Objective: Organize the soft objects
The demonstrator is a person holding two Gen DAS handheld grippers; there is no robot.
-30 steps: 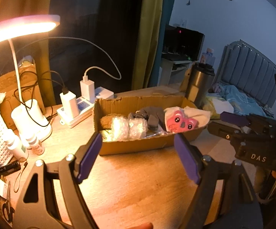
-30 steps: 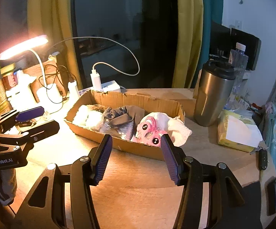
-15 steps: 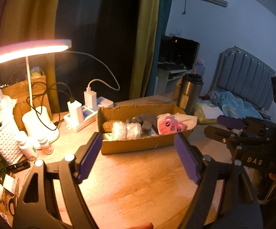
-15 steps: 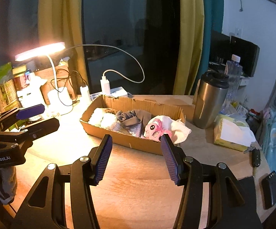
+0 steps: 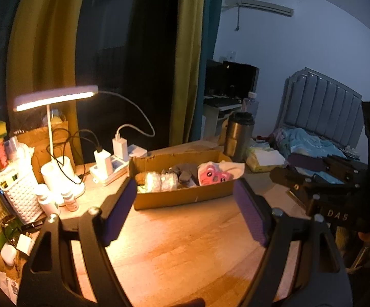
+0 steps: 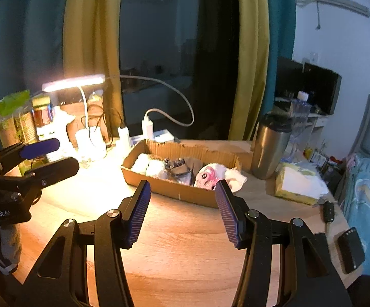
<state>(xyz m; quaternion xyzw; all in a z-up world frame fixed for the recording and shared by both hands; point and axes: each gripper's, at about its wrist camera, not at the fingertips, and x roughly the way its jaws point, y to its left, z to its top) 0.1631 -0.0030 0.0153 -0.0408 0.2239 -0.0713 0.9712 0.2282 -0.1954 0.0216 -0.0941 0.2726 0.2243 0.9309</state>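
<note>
A shallow cardboard box point(image 5: 185, 196) point(image 6: 177, 192) lies on the wooden table and holds several soft things: a pink plush toy point(image 5: 214, 175) point(image 6: 205, 178), a white cloth point(image 6: 232, 174), grey fabric point(image 5: 185, 172) and white wrapped bundles point(image 5: 159, 181) point(image 6: 146, 166). My left gripper point(image 5: 185, 213) is open and empty, back from the box's near wall. My right gripper point(image 6: 182, 208) is open and empty too, also short of the box. Each gripper shows at the side of the other's view.
A lit desk lamp point(image 5: 54, 97), chargers on a power strip point(image 5: 113, 163), small bottles point(image 5: 70, 200) and a white basket point(image 5: 24, 195) crowd the left. A steel tumbler point(image 6: 269, 145), tissue pack point(image 6: 297, 184), car key point(image 6: 328, 211) and dark phone point(image 6: 351, 249) sit right.
Both grippers have pulled back and risen away from the box, which looks smaller and farther now. Both stayed open and empty.
</note>
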